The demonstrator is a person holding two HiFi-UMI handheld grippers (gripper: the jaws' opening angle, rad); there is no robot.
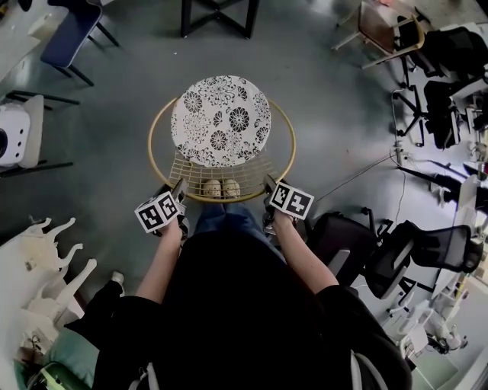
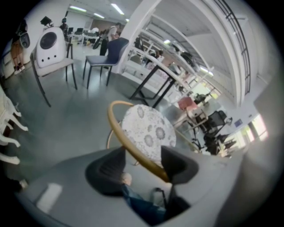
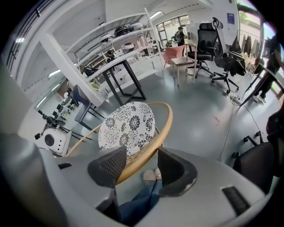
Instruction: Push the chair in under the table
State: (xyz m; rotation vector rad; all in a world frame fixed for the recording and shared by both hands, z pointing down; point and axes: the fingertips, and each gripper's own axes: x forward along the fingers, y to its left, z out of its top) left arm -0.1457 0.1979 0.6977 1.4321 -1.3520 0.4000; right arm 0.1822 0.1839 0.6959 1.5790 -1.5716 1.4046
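A round chair (image 1: 221, 122) with a floral cushion fills the centre of the frame, below a black table (image 1: 217, 17) at the top edge. At its lower edge, the left gripper (image 1: 180, 190) and right gripper (image 1: 271, 186) each straddle the gold rim (image 1: 156, 156), jaws wide apart, clamping nothing.

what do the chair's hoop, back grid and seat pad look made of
Hoop: tan, smooth, faintly glossy; bent wood or gold-painted metal tube, can't tell.
Back grid: thin pale-gold wires, probably coated metal.
Seat pad: matte black-and-white floral print, looks like fabric.
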